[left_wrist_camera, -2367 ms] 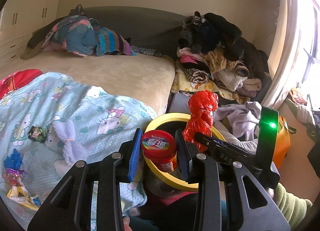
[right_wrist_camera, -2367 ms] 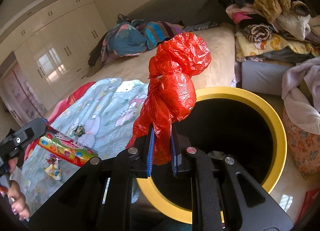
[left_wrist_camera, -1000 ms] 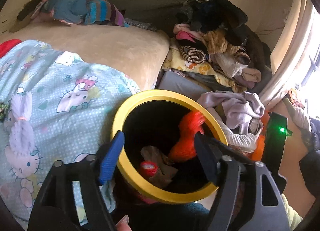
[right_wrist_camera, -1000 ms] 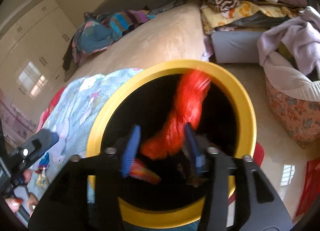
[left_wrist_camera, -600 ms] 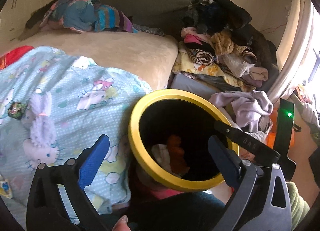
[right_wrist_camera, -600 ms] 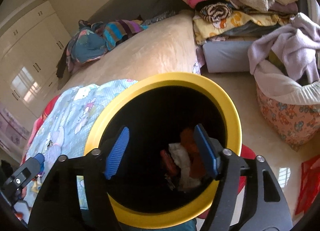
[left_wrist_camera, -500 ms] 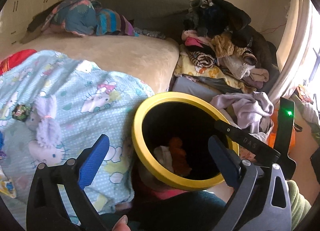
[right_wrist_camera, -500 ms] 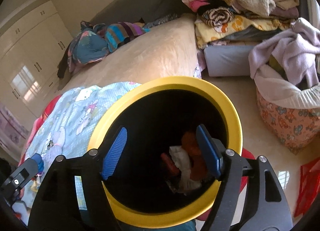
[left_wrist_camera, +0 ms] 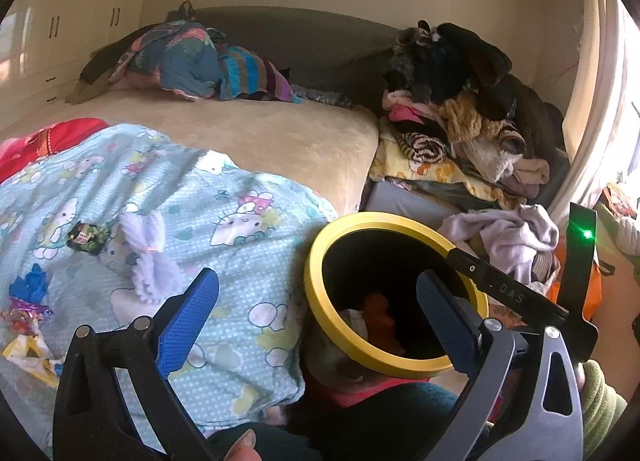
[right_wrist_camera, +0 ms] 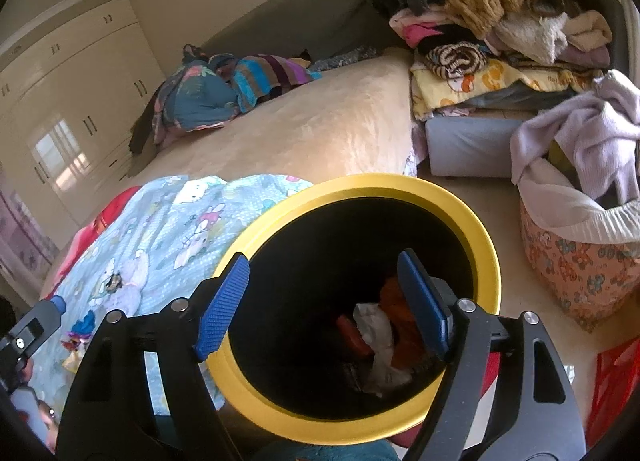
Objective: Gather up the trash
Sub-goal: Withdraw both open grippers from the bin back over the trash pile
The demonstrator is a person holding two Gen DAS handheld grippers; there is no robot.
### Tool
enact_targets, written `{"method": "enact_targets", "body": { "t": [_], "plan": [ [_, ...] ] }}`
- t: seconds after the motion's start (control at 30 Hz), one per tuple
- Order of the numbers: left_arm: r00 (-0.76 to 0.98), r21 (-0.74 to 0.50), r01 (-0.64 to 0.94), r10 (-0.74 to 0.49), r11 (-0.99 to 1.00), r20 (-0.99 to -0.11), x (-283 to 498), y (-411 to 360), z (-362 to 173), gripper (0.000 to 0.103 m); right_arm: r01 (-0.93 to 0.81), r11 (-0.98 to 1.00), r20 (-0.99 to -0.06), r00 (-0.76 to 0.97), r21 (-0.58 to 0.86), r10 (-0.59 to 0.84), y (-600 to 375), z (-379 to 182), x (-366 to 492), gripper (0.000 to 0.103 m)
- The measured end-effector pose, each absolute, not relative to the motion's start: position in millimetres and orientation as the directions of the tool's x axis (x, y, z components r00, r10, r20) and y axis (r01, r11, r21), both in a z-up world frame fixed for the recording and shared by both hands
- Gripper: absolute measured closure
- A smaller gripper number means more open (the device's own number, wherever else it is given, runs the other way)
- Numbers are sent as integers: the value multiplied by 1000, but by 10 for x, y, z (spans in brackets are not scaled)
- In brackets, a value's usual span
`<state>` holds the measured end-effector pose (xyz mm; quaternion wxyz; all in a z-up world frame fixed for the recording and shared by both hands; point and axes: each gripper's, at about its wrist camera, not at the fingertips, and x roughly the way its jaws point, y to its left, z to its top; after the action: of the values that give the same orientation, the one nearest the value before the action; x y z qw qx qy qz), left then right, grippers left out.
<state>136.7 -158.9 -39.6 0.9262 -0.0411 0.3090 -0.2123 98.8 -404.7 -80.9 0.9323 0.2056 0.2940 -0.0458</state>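
Both grippers are empty right now. The left gripper (left_wrist_camera: 318, 311) has its blue pads spread as wide as they go, and nothing sits between them. The right gripper (right_wrist_camera: 324, 301) hangs over the mouth of the bin (right_wrist_camera: 486, 257); its jaws are opening wider, and nothing is pinched in them either. Down in the bin lie a red bag (right_wrist_camera: 396, 309), a crumpled white paper (right_wrist_camera: 374, 327) and a small red tube (right_wrist_camera: 352, 335), so that trash is put away. The trash left to pick up is on the blue cat blanket (left_wrist_camera: 224, 237). There is a small dark wrapper (left_wrist_camera: 86, 237) beside a pale fluffy toy (left_wrist_camera: 150, 253), and farther toward the left edge a little heap of bright wrappers (left_wrist_camera: 24, 313) with a blue scrap on top. All of it lies to the left of the left gripper, with the dark wrapper a bit farther out on the bed. The bin is on the other side, by the right pad. So I think the left gripper is the nearer one and should swing left, away from the bin. The right gripper is well apart from that trash. The dark wrapper looks small and flat, with no long side I can make out, so the pads may come at it from any way
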Motion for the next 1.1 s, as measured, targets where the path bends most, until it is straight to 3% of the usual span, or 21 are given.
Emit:
{"method": "enact_targets", "body": {
  "t": [0.6, 1.1],
  "plan": [
    [780, -229, 234, -323, 945, -535, 1319, -997, -357, 7, -12, 945, -494, 850, 326, 181, -3467, -531, 887, 32],
    [812, -268, 116, -247, 956, -529, 1323, -519, -323, 7, -173, 949, -491, 823, 264, 287, -2840, -435, 752, 31]
  ]
}}
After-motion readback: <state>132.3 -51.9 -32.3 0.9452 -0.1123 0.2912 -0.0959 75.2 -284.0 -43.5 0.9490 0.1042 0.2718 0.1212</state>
